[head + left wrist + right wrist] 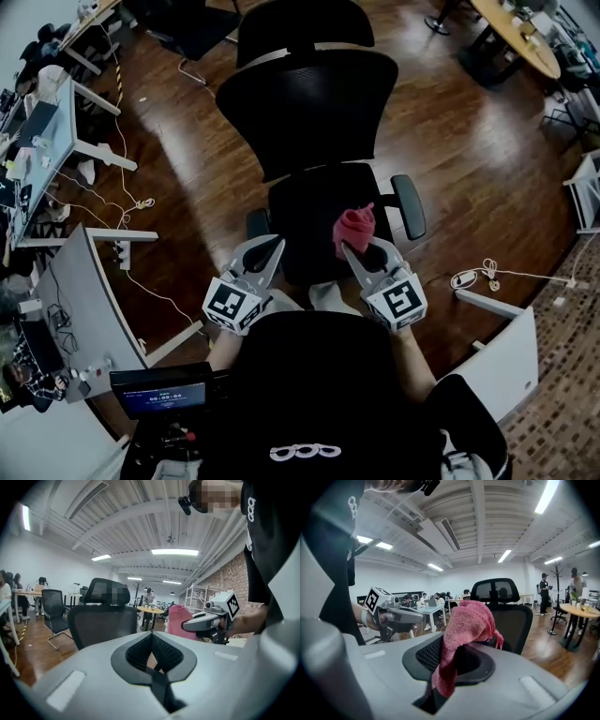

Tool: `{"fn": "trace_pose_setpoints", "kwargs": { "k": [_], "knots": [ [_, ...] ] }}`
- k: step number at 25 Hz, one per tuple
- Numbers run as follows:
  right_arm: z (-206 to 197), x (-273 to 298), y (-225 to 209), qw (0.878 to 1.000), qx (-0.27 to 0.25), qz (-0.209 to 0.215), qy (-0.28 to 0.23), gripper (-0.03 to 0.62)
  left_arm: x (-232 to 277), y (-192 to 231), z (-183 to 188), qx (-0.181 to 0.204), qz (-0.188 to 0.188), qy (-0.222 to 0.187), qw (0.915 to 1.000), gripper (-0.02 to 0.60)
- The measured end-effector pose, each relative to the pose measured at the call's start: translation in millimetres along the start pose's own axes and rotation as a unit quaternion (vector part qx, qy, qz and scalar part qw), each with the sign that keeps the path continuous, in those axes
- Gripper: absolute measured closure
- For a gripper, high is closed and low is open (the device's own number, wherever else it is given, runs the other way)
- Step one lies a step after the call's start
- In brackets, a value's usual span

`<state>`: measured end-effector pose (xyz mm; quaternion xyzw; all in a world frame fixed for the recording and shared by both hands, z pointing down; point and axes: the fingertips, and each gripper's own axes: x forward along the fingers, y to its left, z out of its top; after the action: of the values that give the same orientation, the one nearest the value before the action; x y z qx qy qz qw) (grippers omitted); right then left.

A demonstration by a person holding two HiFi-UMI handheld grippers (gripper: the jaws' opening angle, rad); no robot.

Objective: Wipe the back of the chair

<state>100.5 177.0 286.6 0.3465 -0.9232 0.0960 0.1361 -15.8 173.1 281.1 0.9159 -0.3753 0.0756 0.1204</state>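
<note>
Chair (309,108) just beyond right hand-held gripper (362,251), pinching pink cloth (354,227), left hand-held gripper (270,249) pressed together

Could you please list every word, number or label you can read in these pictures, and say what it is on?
Nothing can be read with certainty.
Screen of the small device: pale digits, too blurred to read.
Black shirt: white linked-rings logo, no letters.
Cubes on the left gripper and right gripper: square marker patterns, no words.
</note>
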Motion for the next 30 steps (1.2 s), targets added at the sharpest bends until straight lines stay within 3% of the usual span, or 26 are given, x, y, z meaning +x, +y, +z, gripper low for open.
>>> {"fn": "trace_pose_setpoints", "kwargs": {
  "k": [10,14,22,30],
  "knots": [
    [7.5,38.2,-49.3,0.999,-0.026,0.032,0.012,0.543,45.6,33.0,5.4,0.01,0.022,0.01,0.9997,0.594],
    [26.7,70.8,-59.2,0.999,-0.042,0.025,0.013,0.543,51.1,59.2,16.3,0.008,0.014,0.005,0.9999,0.594],
    [30.0,102.7,-60.2,0.998,-0.055,0.012,0.012,0.543,51.5,68.2,7.5,0.011,-0.005,0.005,0.9999,0.594],
    [68.8,203.0,-78.0,0.994,-0.111,-0.011,0.004,0.543,38.0,107.3,-4.1,-0.017,0.016,0.011,0.9997,0.594]
  ]
}}
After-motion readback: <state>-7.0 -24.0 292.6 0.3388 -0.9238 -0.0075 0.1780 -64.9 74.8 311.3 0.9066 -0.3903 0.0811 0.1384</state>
